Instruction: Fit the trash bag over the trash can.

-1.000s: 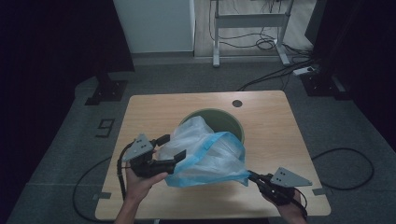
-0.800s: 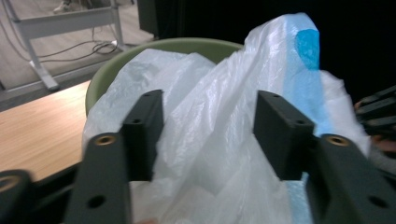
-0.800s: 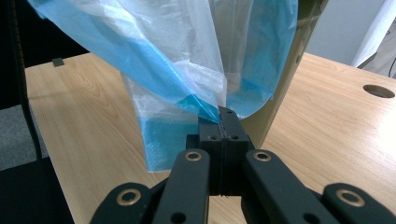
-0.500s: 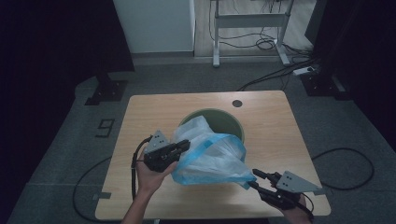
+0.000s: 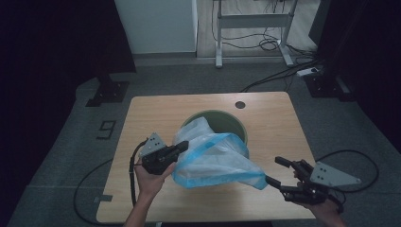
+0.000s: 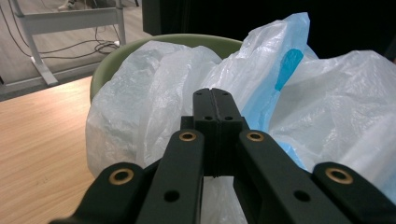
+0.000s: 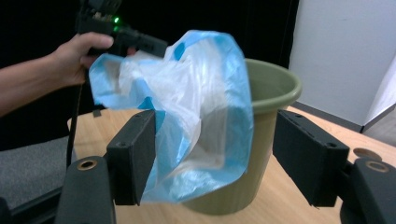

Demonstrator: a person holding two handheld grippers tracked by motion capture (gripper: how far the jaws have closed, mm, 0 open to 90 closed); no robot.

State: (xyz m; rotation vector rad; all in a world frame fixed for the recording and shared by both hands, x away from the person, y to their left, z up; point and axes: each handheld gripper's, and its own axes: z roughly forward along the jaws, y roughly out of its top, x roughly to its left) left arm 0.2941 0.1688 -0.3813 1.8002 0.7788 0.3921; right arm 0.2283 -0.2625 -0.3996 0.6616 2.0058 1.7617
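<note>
Right gripper (image 5: 278,172) let go, fingers just opened; left gripper (image 5: 182,148) clenched on bag (image 5: 213,158), mouth toward right gripper

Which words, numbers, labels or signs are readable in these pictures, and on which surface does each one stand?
"9": a single pale digit marked on the grey carpeted floor, left of the light wooden table, seen in the high view.
The translucent white and blue plastic bag and the olive green plastic bucket show no readable print or label.
</note>
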